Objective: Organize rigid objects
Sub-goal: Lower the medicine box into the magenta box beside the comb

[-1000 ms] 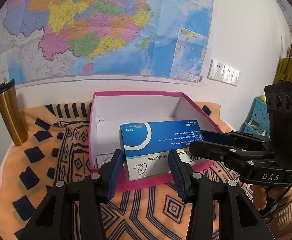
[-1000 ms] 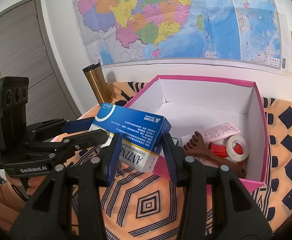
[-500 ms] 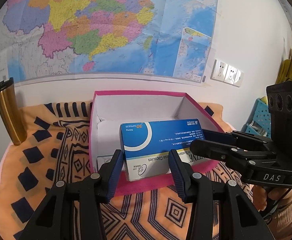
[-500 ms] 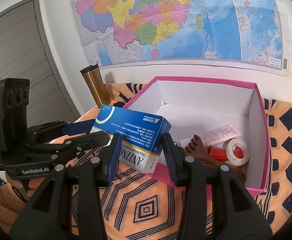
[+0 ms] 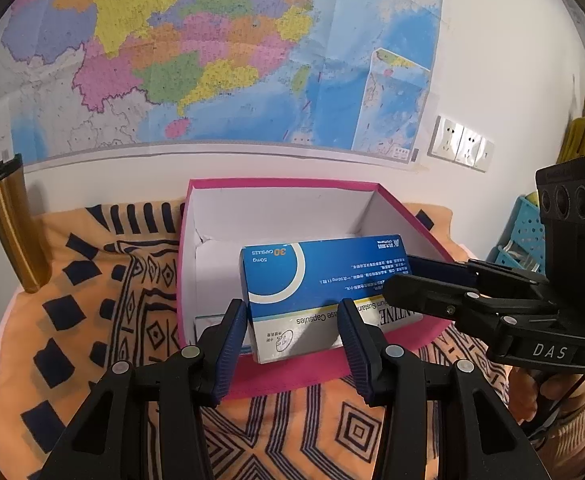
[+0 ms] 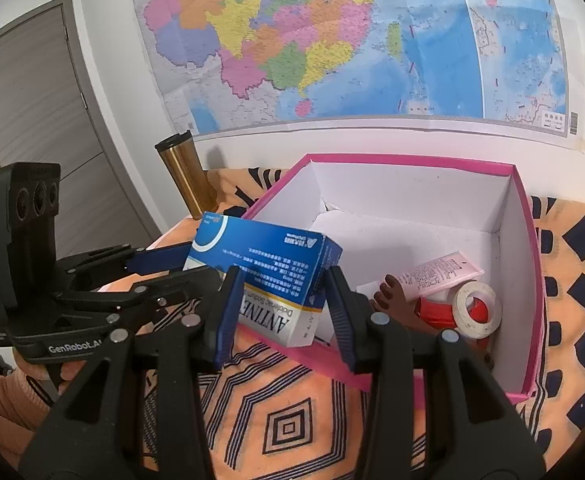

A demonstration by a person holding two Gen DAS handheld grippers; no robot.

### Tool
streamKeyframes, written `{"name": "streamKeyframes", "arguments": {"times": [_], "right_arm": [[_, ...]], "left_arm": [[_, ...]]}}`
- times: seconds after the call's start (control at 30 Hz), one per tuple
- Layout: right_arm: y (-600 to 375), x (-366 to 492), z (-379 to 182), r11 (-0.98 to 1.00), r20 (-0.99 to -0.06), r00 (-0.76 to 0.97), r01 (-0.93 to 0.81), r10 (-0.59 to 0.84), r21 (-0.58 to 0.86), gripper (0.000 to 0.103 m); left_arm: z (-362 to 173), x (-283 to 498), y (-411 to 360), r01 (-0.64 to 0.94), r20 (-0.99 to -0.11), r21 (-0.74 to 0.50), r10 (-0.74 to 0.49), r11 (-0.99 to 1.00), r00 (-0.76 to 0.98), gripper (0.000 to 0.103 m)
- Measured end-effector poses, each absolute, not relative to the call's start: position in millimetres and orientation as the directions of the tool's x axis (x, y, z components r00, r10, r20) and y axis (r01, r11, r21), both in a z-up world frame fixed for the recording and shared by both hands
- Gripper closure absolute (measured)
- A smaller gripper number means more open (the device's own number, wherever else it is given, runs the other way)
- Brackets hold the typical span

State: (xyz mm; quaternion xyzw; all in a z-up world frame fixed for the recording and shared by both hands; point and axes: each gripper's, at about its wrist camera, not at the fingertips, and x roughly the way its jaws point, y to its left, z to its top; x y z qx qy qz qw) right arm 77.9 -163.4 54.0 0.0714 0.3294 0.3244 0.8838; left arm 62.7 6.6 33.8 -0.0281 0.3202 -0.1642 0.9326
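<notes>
A blue-and-white medicine box (image 5: 324, 276) (image 6: 264, 256) hangs tilted over the near-left rim of an open pink storage box (image 5: 284, 184) (image 6: 408, 159). Both grippers hold it. In its own view, my left gripper (image 5: 292, 320) is shut on the carton's near end, pads pressing both sides. My right gripper (image 6: 282, 300) is shut on the opposite end, the one printed with large letters. The right gripper (image 5: 404, 272) also shows at the right of the left wrist view. The left gripper (image 6: 196, 264) shows at the left of the right wrist view.
Inside the pink box lie a pink tube (image 6: 440, 276), a tape roll (image 6: 476, 310), a brown foot-shaped tool (image 6: 392, 300) and a red item (image 6: 436, 312). A gold tumbler (image 5: 10, 224) stands by the wall at the left. An orange patterned cloth (image 5: 92, 280) covers the table; a blue basket (image 5: 524, 232) sits right.
</notes>
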Motion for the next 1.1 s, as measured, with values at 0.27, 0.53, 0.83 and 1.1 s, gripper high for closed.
{"name": "streamKeyframes", "arguments": {"times": [0.27, 0.53, 0.83, 1.1], "right_arm": [[-164.5, 81.3, 51.6, 0.779, -0.539, 0.568, -0.521, 0.622, 0.35, 0.058], [-164.7, 85.3, 49.2, 0.777, -0.54, 0.564, -0.517, 0.625, 0.359, 0.058], [-164.9, 88.0, 47.3, 0.778, -0.543, 0.561, -0.51, 0.624, 0.367, 0.058], [-165.0, 94.6, 43.2, 0.775, -0.547, 0.552, -0.503, 0.629, 0.383, 0.058]], "left_arm": [[32.0, 68.6, 6.5, 0.285, -0.595, -0.163, -0.324, 0.945, 0.735, 0.056], [31.2, 73.7, 6.0, 0.279, -0.601, -0.158, -0.317, 0.947, 0.734, 0.056], [28.9, 79.0, 5.6, 0.277, -0.609, -0.162, -0.316, 0.947, 0.728, 0.056], [26.5, 84.2, 5.7, 0.272, -0.617, -0.155, -0.308, 0.95, 0.725, 0.056]]}}
